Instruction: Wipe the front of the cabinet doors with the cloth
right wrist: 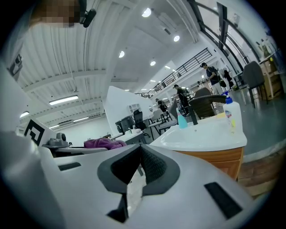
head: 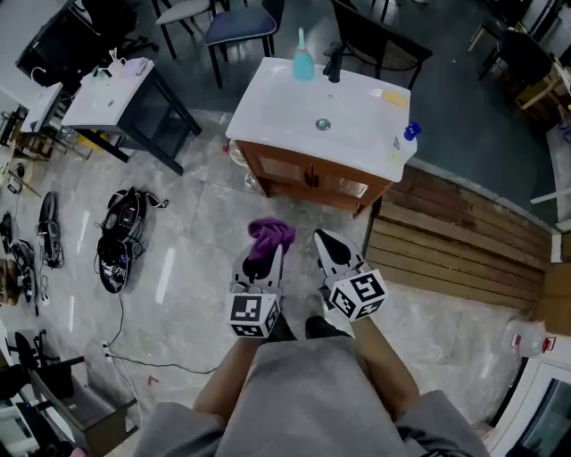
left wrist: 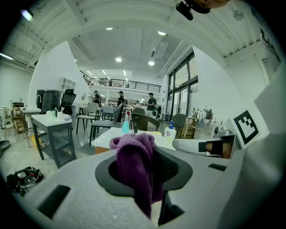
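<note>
Nearest the camera, the person's grey garment (head: 303, 402) is seen, and two grippers are held out just ahead of it, on the near side of the cabinet (head: 308, 178). The left gripper (head: 270, 254) is clamped on the purple cloth (head: 269, 236). In the left gripper view the cloth (left wrist: 134, 161) is pinched between the dark fingers (left wrist: 172, 167) of the left gripper (left wrist: 144, 172), bunched above them and hanging down in front. The right gripper (head: 332, 247) is held just beside it, toward the cabinet's right half. In the right gripper view the fingers (right wrist: 154, 165) of the right gripper (right wrist: 139, 156) are shown pressed tip to tip, with nothing gripped between them. Both grippers are kept apart from the cabinet, over the pale tiled floor (head: 196, 232), and the cloth is not in contact with the doors (head: 287, 168).

The wooden doors are seen closed, facing the person, under a white basin top (head: 285, 112). At the back edge of that top a teal bottle (head: 303, 59) and a black tap (head: 335, 64) are set. At its right edge a white bottle with a blue cap (head: 406, 143) is placed.

To the right of the cabinet, wooden decking (head: 446, 241) is laid. To its left a grey bench (head: 116, 98) is seen, with black gear (head: 120, 236) lying on the floor nearer the person. Beyond the cabinet, chairs (head: 236, 22) are ranged.
</note>
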Available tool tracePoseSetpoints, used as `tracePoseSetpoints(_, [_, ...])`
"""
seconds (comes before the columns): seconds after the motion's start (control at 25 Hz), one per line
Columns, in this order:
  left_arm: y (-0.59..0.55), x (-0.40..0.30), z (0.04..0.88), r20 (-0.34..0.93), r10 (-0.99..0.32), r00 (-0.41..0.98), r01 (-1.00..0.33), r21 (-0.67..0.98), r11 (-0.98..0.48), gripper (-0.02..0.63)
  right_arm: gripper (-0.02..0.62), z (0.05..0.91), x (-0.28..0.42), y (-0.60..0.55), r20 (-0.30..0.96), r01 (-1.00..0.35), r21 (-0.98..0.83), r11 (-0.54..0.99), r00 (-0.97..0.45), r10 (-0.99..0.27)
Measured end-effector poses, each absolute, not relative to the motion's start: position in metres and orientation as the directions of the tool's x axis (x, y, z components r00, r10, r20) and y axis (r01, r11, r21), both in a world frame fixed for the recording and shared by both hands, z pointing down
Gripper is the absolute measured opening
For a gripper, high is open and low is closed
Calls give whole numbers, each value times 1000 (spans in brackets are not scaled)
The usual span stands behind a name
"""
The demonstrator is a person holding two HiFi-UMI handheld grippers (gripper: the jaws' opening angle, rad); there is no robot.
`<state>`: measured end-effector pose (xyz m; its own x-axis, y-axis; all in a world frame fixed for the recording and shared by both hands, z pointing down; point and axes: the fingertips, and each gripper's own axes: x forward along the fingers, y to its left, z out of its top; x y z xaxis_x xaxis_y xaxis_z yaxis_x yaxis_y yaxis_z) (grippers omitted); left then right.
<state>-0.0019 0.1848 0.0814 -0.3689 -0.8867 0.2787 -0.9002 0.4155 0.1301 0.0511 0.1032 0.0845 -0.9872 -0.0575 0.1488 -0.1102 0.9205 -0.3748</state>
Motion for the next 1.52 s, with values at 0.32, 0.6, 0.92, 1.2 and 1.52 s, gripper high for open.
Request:
tracePoseSetpoints(0.32, [180, -53, 100, 299, -905, -303, -927, 129, 353, 112, 9, 95, 7, 97, 170, -200, -366, 909, -975, -145])
tracePoseSetpoints(0.6, [182, -105, 113, 312, -922, -229, -944, 158, 288, 112, 9, 102, -34, 102, 191, -283, -356, 891, -955, -227])
tracePoseSetpoints(0.92, [184, -150, 145, 342, -928, -144, -959, 185, 217, 112, 9, 125, -64, 109, 236, -389, -342, 856, -917, -322])
tracePoseSetpoints(1.2, [183, -174, 177, 368, -927, -69, -969, 196, 150, 111, 9, 156, -84, 115, 279, -464, -332, 821, -880, -385])
tracePoseSetpoints(1.52, [173, -196, 227, 397, -916, -52, -975, 178, 133, 111, 9, 196, -97, 114, 313, -482, -348, 804, -868, -385])
